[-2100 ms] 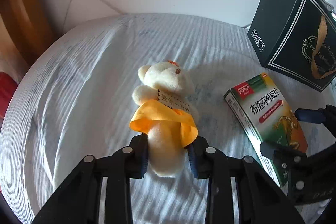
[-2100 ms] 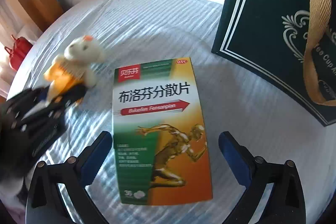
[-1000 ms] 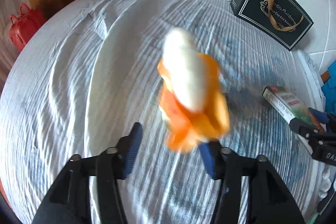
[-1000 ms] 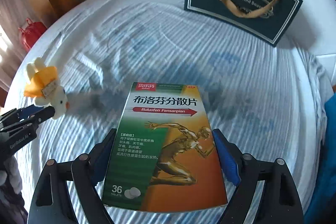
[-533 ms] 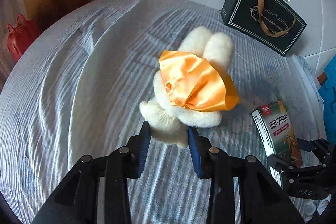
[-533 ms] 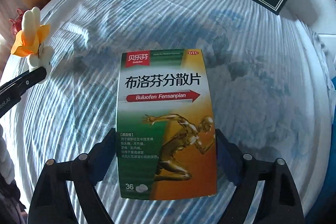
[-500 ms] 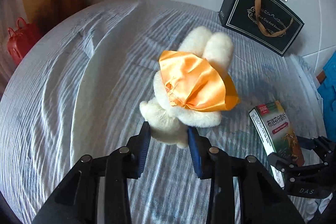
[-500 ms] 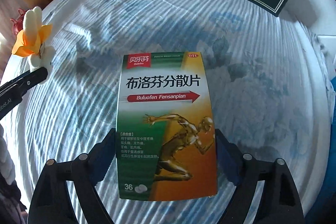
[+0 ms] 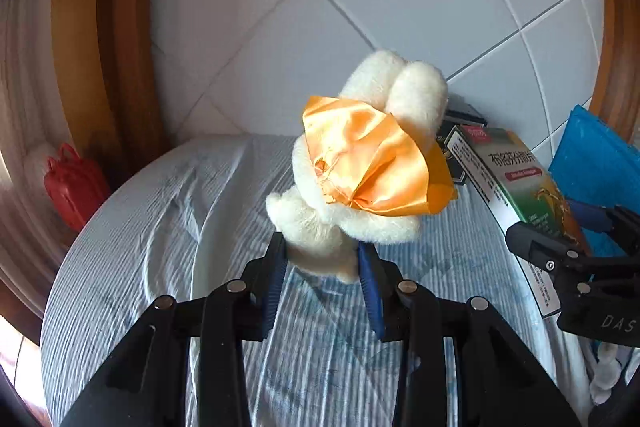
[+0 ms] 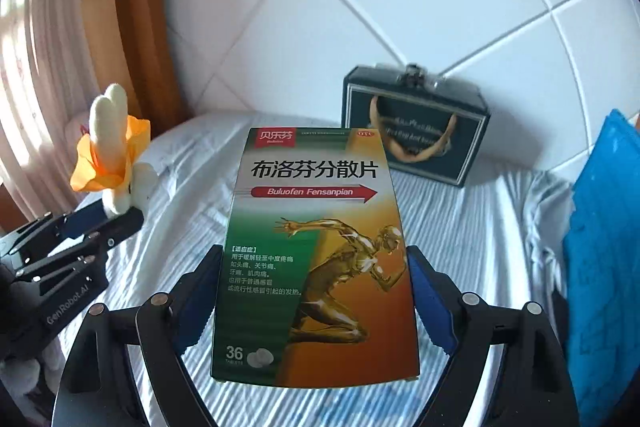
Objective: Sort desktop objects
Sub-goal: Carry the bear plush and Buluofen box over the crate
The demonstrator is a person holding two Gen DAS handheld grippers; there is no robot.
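Observation:
My left gripper (image 9: pixel 322 261) is shut on the head of a white plush toy (image 9: pixel 356 195) in an orange satin cape, which hangs upside down with its legs pointing up. The toy is held clear above the striped cloth. My right gripper (image 10: pixel 316 291) is shut on a green and orange medicine box (image 10: pixel 316 255), pads pressing its two long sides, face toward the camera. That box (image 9: pixel 516 183) also shows at the right of the left wrist view, and the plush toy (image 10: pixel 112 155) at the left of the right wrist view.
A round table with a blue-striped white cloth (image 10: pixel 472 227) lies below both grippers. A dark gift bag (image 10: pixel 416 131) with a gold ribbon handle stands at its far edge by the tiled wall. A blue object (image 10: pixel 600 247) is at the right, a red bag (image 9: pixel 72 183) at the left.
Both grippers have risen from the table with their loads, and both views have tilted up toward the wall. The left gripper's jaws closed on the toy's head about a second ago.

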